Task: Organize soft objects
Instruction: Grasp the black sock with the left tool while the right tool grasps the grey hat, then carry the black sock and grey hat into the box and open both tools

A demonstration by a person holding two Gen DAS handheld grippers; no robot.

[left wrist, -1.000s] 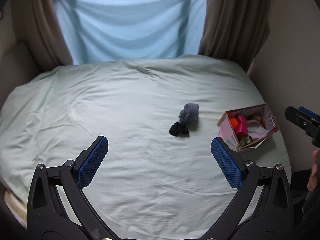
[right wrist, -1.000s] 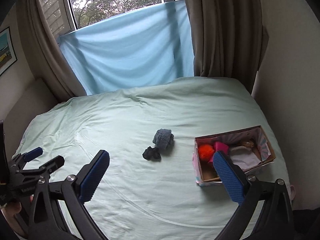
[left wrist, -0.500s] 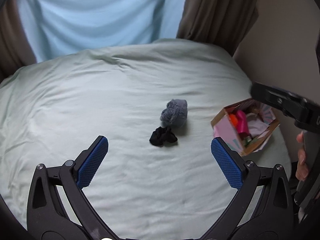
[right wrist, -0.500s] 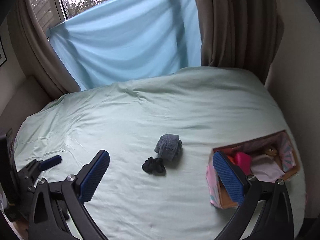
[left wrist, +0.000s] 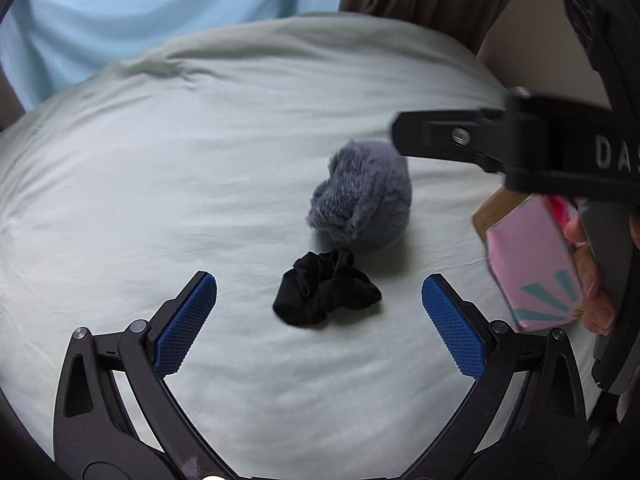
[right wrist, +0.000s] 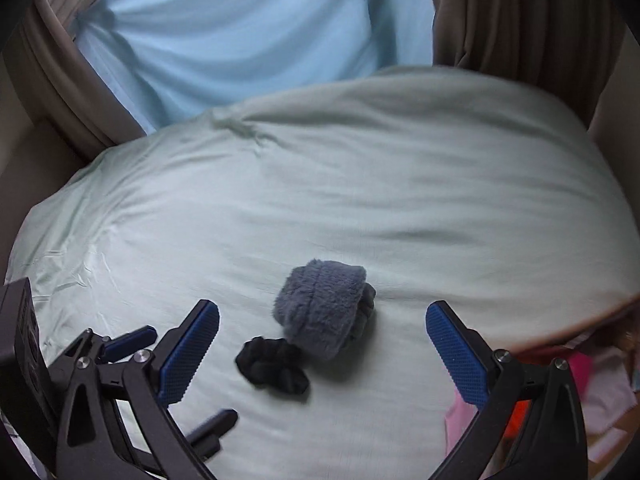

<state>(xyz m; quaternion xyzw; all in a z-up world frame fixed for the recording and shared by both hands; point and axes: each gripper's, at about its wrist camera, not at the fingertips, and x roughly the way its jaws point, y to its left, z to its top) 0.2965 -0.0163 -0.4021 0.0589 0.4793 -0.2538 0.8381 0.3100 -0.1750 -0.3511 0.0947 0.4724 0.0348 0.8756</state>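
Note:
A black scrunchie (left wrist: 326,288) lies on the pale green bed sheet (left wrist: 160,184), with a fluffy grey-blue roll (left wrist: 362,196) just behind it, touching or nearly so. My left gripper (left wrist: 319,320) is open and empty, its blue pads on either side of the scrunchie, a little short of it. My right gripper (right wrist: 322,348) is open and empty, with the grey roll (right wrist: 324,308) and scrunchie (right wrist: 272,364) between its fingers. The pink cardboard box (left wrist: 532,264) stands at the right, holding pink and orange things (right wrist: 576,368).
The right gripper's black body (left wrist: 520,148) crosses the upper right of the left wrist view, partly hiding the box. The left gripper (right wrist: 120,360) shows at lower left in the right wrist view. Blue cloth (right wrist: 240,32), brown curtains (right wrist: 520,16) and a wall bound the bed.
Both grippers have moved forward and down toward the scrunchie and grey roll, which now look much larger. The right gripper has come closer across the left view. Both jaws stay open.

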